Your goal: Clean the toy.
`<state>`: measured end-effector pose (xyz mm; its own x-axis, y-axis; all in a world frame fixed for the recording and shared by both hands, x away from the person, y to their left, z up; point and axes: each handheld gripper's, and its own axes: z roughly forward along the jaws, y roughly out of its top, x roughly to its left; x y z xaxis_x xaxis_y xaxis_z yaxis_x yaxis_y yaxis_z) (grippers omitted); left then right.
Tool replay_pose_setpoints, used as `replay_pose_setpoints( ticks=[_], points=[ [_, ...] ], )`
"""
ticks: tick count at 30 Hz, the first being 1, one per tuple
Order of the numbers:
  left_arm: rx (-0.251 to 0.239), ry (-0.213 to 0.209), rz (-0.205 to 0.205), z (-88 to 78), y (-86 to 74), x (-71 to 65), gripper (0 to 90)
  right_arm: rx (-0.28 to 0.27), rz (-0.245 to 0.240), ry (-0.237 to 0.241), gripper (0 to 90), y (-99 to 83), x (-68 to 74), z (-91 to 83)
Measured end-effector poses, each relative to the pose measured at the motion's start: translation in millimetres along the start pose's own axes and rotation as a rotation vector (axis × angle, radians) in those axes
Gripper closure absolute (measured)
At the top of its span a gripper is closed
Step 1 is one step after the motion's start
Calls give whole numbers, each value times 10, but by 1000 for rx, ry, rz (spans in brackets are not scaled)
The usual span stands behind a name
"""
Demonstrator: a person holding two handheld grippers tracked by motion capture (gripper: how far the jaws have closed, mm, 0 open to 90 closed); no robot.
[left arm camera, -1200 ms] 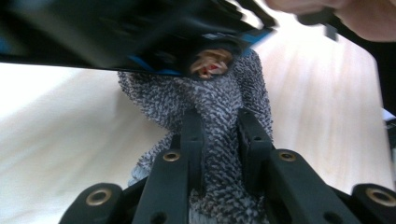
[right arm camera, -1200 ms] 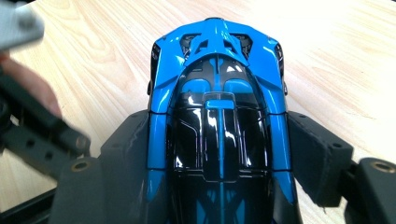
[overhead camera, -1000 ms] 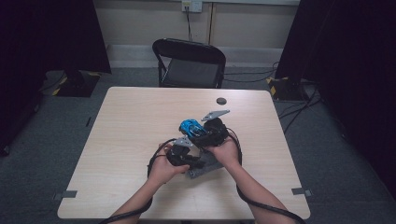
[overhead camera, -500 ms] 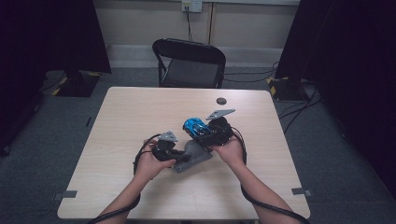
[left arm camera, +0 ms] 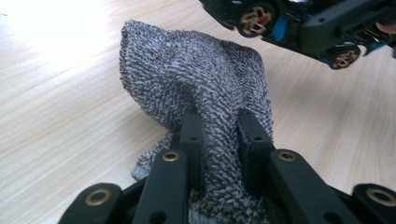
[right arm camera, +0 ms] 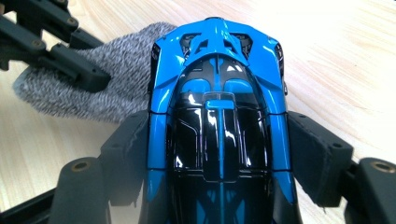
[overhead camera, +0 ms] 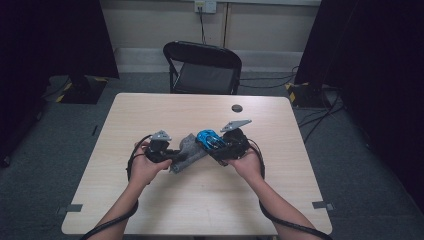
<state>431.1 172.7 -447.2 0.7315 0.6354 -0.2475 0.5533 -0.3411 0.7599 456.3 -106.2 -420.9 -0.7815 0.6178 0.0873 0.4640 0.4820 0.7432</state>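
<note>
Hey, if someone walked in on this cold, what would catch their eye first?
Probably the glossy blue and black toy car, clamped by its sides in the right gripper above the middle of the table. Next, the grey knitted cloth, pinched in the left gripper just beside the car. A small dark disc lies near the table's far edge.

A small dark round disc [overhead camera: 236, 108] lies near the table's [overhead camera: 150, 210] far edge; beyond it stands a black folding chair [overhead camera: 202, 67].
</note>
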Motion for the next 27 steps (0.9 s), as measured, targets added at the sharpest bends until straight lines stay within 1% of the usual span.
replay_pose_setpoints(
  ticks=[1, 7, 12, 15, 22, 27],
  points=[
    [-2, 11, -2, -7, 4, 12, 755, 2, -3, 0, 282, 1, 6, -1],
    [-18, 49, -28, -8, 19, 112, 755, 4, -13, 8, 282, -10, 41, -2],
    [-42, 56, -42, -8, 57, 145, 755, 3, -12, 10, 282, -34, 42, 0],
    [-50, 64, -42, -8, 78, 144, 755, 6, -7, 8, 282, -57, 33, 1],
    [-52, 57, -32, 32, 110, 108, 754, 9, 1, 5, 282, -99, 18, 0],
    [-52, 39, -20, 92, 144, 47, 754, 9, -5, 9, 282, -97, 35, 13]
  ],
)
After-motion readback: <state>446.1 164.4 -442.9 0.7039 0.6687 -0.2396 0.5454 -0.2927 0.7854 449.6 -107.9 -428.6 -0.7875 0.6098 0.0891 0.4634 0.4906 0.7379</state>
